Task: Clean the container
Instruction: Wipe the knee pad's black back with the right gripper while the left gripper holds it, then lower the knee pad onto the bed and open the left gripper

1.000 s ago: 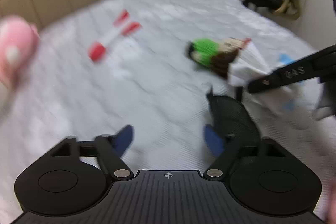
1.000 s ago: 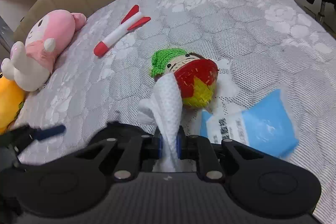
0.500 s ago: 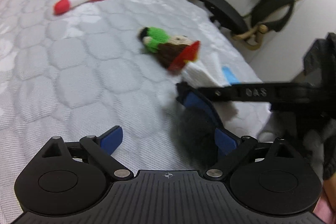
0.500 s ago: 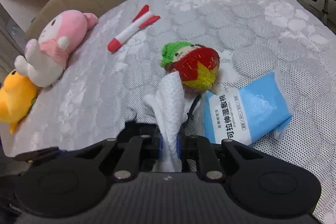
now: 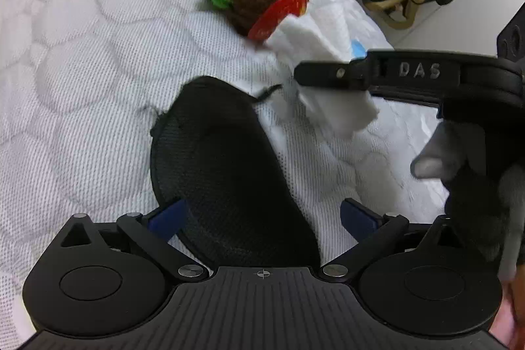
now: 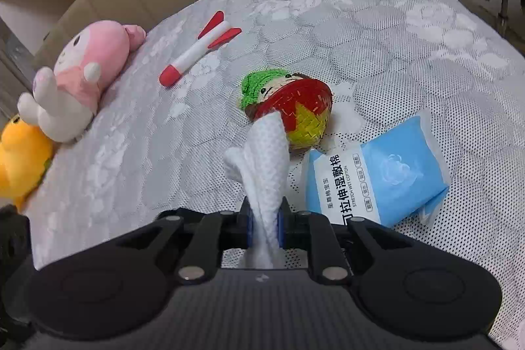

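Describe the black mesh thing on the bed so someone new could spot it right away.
On the quilted grey-white bed cover, look just ahead of the left gripper, whose jaws are opening around it without touching. The black mesh case is a dark oval lying flat beside the white wipe held by the right gripper. It is the only black item on the bed; the toys nearby are brightly coloured.

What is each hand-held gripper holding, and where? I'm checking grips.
Right hand-held gripper pinches the white wipe at its lower end. Left hand-held gripper holds nothing, jaws opening around the black mesh container.
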A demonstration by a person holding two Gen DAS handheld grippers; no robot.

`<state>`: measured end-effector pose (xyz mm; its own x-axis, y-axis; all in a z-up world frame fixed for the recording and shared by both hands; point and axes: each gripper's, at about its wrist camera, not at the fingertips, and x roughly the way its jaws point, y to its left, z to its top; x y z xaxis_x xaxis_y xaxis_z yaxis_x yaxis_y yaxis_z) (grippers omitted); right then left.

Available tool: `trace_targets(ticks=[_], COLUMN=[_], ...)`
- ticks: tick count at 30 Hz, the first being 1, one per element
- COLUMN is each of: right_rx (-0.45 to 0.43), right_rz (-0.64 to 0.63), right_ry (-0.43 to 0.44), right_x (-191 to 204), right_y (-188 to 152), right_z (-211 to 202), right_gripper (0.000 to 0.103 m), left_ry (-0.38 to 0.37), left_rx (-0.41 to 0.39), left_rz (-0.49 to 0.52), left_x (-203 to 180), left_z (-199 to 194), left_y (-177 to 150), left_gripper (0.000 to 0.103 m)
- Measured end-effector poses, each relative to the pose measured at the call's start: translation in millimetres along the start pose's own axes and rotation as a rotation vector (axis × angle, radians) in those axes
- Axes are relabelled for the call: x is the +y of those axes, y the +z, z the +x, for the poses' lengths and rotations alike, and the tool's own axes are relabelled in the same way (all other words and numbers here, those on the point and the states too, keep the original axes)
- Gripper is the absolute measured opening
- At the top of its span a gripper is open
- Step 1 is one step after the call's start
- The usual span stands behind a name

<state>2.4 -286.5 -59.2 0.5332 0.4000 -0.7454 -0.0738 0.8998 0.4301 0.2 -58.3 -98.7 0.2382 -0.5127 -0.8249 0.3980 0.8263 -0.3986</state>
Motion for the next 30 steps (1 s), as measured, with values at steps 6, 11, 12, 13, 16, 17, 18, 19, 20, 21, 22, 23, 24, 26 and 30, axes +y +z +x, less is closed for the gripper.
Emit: trace_targets(ticks=[6,11,12,13,16,17,18,19,20,21,22,23,24,26,30], right_rx=[-0.001,-0.012,-0.004,0.016,0.096,0.107,0.107,0.11,0.117,0.125,0.131,0.129,0.119,0.106,0.053], right_rz=[0.007,0.051,0.059,0.066,0.054,0.031,0.007,-0.01,-0.012,-0.002,0.01,0.015,0.02,0.038,0.063], right_ry=[-0.004,0.172,0.229,0.287,0.351,0.319,0.278,0.238,0.206,0.177,0.144,0.109,0.067,0.037,0.027], right_x=[-1,11,17,23,41,45,47,46,42,35,29,23,17,8,-2], right_y=[1,10,11,13,9,5,1,-2,-5,-6,-7,-7,-6,-4,5], right_z=[4,-6,-6,-4,10,16,19,21,23,25,26,27,27,24,13], right_gripper=[0.015,0.015,0.015,0.015,0.015,0.015,0.015,0.015,0.015,0.015,0.015,0.015,0.015,0.015,0.015], left_ry=[0.153,0.31,0.306,0.303,0.321,0.334,0.346,0.353,0.352,0.35,0.347,0.339,0.334,0.328,0.316], left_rx=[-0.117,-0.138,-0.127,-0.119,-0.106,-0.103,-0.1,-0.099,-0.098,-0.098,-0.097,-0.096,-0.099,-0.105,-0.121], left_rz=[0.159,0.198,0.178,0.162,0.165,0.184,0.202,0.218,0.225,0.231,0.235,0.235,0.238,0.244,0.245], left_x=[-7,17,22,27,28,25,23,20,18,16,14,12,9,4,-1], left_z=[-1,-8,-9,-10,-8,-7,-6,-6,-7,-8,-9,-9,-10,-12,-16], left_y=[12,30,31,31,24,21,18,15,13,11,10,10,10,10,19], left_gripper=[0.07,0.072,0.073,0.076,0.079,0.08,0.081,0.083,0.086,0.087,0.088,0.088,0.088,0.09,0.093])
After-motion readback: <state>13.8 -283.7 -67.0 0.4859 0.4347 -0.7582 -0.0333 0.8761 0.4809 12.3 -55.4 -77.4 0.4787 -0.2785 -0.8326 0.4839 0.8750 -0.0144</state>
